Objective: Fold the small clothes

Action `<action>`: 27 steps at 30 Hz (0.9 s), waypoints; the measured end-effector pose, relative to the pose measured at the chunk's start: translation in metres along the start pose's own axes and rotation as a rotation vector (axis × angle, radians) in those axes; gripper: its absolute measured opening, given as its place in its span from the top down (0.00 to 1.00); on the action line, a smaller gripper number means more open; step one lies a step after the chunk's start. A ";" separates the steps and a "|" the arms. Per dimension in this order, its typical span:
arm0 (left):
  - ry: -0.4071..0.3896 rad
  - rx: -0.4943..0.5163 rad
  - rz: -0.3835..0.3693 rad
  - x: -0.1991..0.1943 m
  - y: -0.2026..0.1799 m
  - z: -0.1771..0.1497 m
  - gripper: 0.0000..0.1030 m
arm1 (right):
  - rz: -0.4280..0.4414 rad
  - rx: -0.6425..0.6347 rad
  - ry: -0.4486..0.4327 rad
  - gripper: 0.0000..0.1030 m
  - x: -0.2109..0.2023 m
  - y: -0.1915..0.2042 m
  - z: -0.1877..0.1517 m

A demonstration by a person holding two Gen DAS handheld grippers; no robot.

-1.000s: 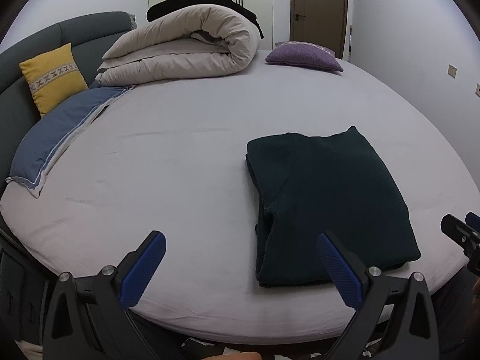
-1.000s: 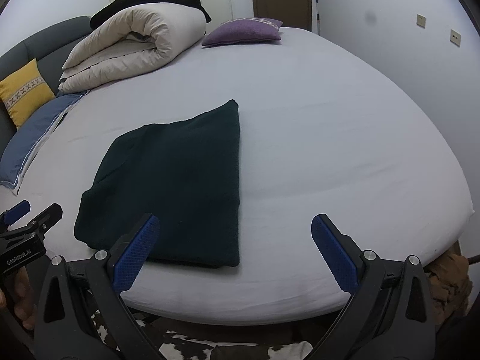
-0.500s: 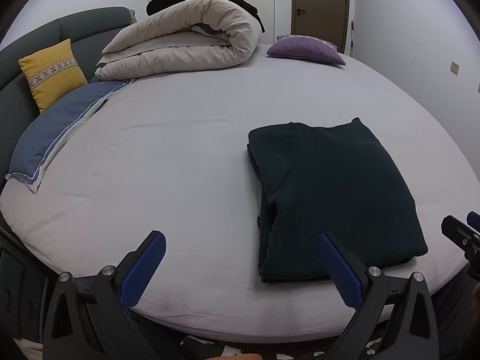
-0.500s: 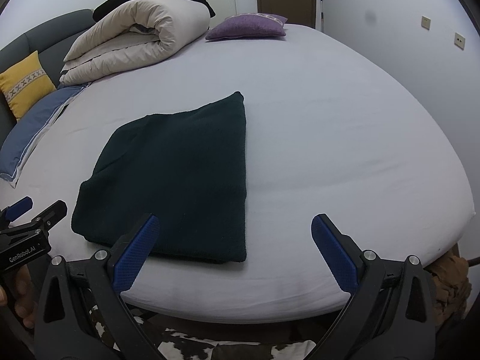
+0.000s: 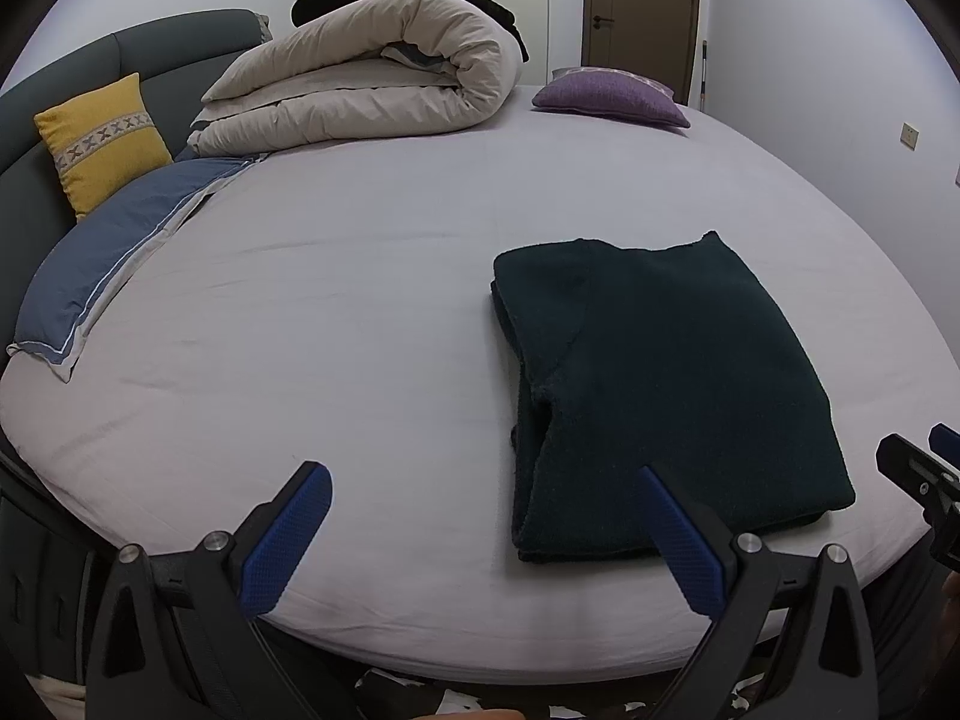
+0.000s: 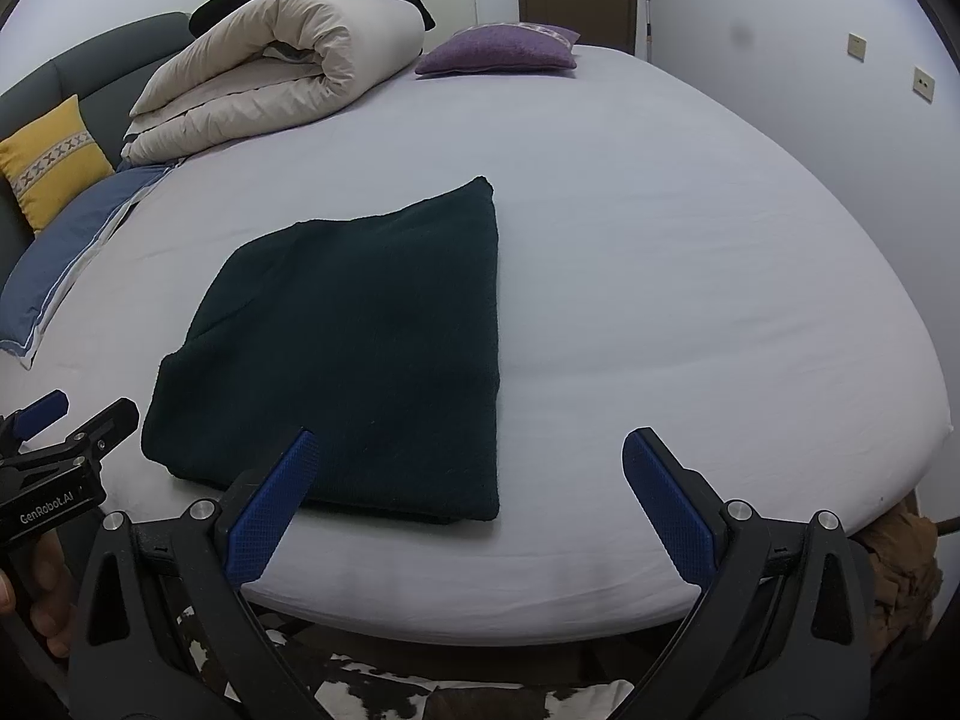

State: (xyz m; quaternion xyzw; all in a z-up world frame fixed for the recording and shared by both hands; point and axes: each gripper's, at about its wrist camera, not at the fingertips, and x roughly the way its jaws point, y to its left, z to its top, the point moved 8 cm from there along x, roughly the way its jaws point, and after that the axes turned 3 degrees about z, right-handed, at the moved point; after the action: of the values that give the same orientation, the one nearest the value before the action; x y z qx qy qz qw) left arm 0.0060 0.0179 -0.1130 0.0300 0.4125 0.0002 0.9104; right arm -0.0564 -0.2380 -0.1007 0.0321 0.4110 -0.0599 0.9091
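Garment (image 5: 660, 396): dark green, folded flat, laid near the bed's (image 5: 360, 324) front edge (layers stacked at its left side)
Left claw (image 5: 480, 531): spread wide, nothing held
Right claw (image 6: 468, 498): spread wide, nothing held

Illumination is dim, soft and cool in both views, without glare. Shadows are faint. The dark garment (image 5: 660, 384) shows little surface detail. Fisheye distortion bows the bed (image 6: 690, 276) outline; black vignetting occupies the corners. Focus is sharp throughout.
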 end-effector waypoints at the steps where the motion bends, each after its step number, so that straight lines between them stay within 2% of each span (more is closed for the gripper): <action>1: 0.001 0.001 0.000 0.000 0.000 0.000 0.00 | -0.002 0.002 -0.001 0.00 0.000 0.003 -0.001; 27: 0.016 -0.004 -0.012 0.005 0.000 -0.003 0.00 | 0.000 0.001 0.006 0.00 0.007 0.008 0.000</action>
State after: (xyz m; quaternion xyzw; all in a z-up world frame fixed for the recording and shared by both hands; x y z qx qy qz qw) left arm 0.0067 0.0184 -0.1189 0.0260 0.4202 -0.0042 0.9071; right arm -0.0503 -0.2309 -0.1061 0.0327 0.4139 -0.0601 0.9078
